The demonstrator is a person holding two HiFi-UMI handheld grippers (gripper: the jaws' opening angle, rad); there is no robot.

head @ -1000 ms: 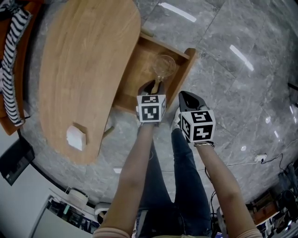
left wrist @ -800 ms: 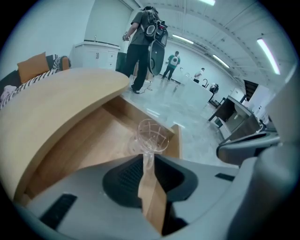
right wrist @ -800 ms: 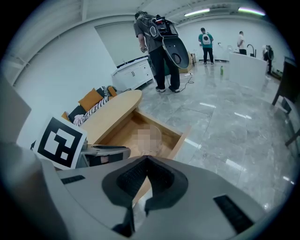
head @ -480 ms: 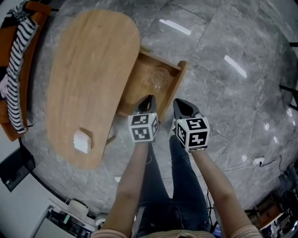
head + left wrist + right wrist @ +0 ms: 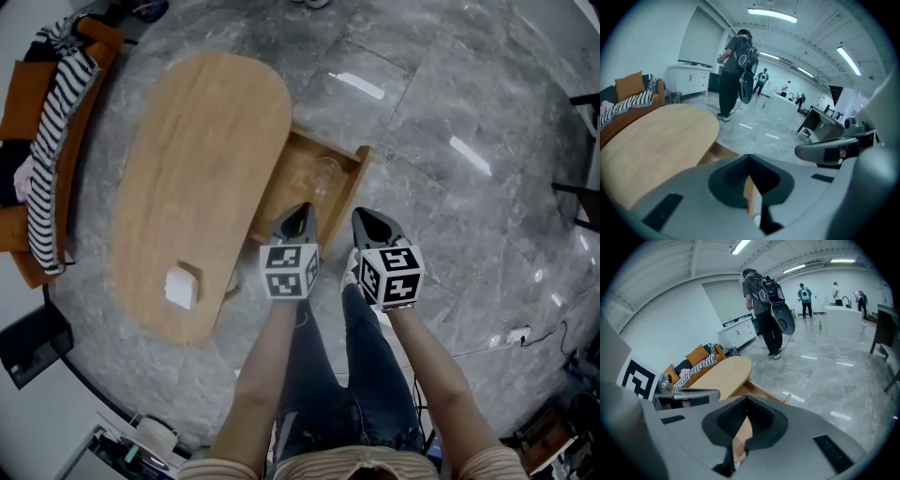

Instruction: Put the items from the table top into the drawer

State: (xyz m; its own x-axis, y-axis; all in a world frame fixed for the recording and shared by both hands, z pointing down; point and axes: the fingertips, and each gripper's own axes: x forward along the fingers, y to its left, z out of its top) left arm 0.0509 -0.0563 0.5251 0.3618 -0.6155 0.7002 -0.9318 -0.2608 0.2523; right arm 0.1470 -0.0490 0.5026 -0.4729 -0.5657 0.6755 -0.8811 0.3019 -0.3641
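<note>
In the head view we see a white block [image 5: 181,287] on the near end of the counter [image 5: 206,141] and a clear glass [image 5: 324,174] inside the open drawer [image 5: 292,187]. The left gripper [image 5: 299,212] and right gripper [image 5: 364,217] are side by side near the drawer's front. In the left gripper view its fingers [image 5: 726,180] are pressed together on nothing, and in the right gripper view its fingers [image 5: 761,420] are likewise together and empty.

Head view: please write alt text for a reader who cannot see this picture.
Seen from above, a person's arms hold the left tool and right tool, both shut and empty, beside an open wooden drawer with a clear glass inside. The drawer juts from an oval light-wood table bearing one small white block, on a grey marble floor.
</note>
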